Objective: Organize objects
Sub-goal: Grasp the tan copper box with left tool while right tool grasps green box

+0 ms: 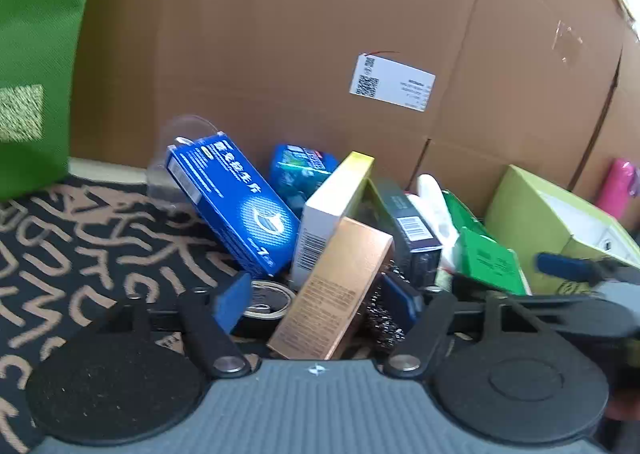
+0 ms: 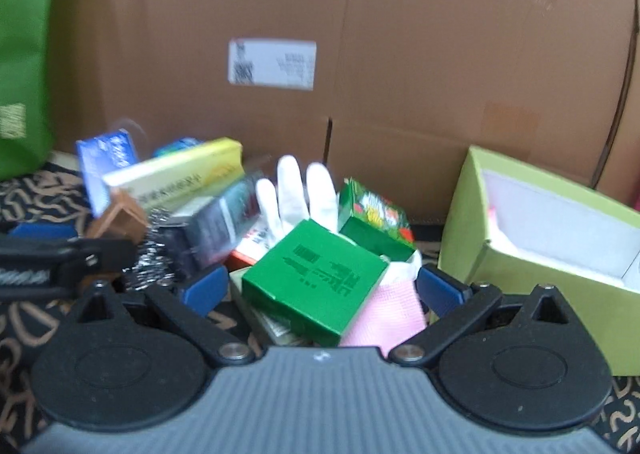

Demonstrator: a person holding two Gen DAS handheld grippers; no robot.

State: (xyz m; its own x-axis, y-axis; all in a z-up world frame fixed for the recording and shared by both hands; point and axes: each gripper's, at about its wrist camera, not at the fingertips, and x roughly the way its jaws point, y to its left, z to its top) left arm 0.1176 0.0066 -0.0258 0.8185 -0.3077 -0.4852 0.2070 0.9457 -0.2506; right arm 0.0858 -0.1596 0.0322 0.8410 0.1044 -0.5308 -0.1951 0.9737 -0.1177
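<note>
- Left hand-held gripper (image 1: pixel 320 298) has its jaws spread wide, one blue pad on each side of a copper box (image 1: pixel 334 290) that leans among the pile; whether the pads touch the box cannot be told
- Right hand-held gripper (image 2: pixel 320 288) is also spread wide, with a green box (image 2: pixel 316 286) between its pads and a pink cloth (image 2: pixel 384 318) under that box
- The pile lies on a dark patterned mat (image 1: pixel 80 238) before a big cardboard box (image 1: pixel 280 34)
- In the pile: a blue box (image 1: pixel 236 206) leaning left, a white box with a yellow top (image 1: pixel 332 206), a dark box (image 1: pixel 408 230), a steel scourer (image 1: pixel 384 318), a tape roll (image 1: pixel 268 300) and a white glove (image 2: pixel 296 194)
- An open lime box (image 2: pixel 540 246) stands at the right, just beside the pile
- A green bag (image 1: pixel 36 54) stands at far left
</note>
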